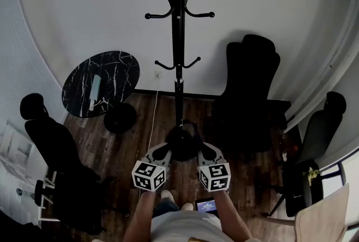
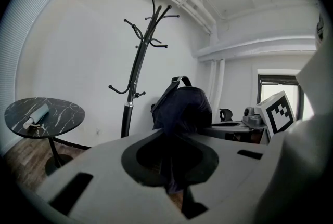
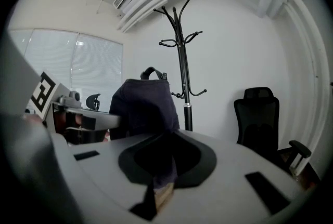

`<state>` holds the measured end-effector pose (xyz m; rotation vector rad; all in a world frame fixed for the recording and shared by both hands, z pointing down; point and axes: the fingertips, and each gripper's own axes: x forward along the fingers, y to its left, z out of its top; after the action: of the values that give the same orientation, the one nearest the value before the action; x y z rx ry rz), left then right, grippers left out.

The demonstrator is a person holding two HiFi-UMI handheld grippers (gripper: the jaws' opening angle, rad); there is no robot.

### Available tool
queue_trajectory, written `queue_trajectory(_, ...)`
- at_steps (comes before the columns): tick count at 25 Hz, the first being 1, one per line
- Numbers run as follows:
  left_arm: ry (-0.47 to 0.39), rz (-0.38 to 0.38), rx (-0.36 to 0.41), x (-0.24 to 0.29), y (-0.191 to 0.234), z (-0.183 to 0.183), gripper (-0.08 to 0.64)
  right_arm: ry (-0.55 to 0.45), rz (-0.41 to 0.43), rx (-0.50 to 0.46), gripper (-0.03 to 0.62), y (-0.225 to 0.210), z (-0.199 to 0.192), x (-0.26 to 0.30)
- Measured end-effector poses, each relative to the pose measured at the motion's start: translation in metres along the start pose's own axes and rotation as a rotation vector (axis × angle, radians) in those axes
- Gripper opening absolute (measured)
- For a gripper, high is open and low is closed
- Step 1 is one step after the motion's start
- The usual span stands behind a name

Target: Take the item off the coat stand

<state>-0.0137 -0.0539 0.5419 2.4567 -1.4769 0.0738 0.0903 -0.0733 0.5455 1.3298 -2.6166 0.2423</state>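
Marble-topped desk: round and dark, off to the left by the wall, with one pale object lying on it. It plays no part in the job.
Left gripper: jaws pressed almost together on a fold of dark cloth at the bag's left side. It carries half the load, so the bag hangs square rather than swinging from one corner.
Bag: dark blue, soft, with a carry loop standing up at the top. It is slung between the two grippers in front of the person, low and near the foot of the stand, touching no hook.
Coat stand: black pole straight ahead, every curved hook on it bare. By my reckoning the bag is already free and only needs somewhere to go.
Right gripper: also nearly closed, pinching the bag's right side. It mirrors the left one, which I take to be why the limp cloth does not sag or slip.
Black office chair: pushed against the wall to the right, well clear of the bag.
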Motion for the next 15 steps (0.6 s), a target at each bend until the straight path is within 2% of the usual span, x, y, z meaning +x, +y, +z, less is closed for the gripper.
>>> queue_trajectory(15,-0.012,0.015,-0.007,-0.0037,0.0093,-0.0022,0.029,0.009,0.003,-0.039,0.026,0.0086,-0.0001,0.0049)
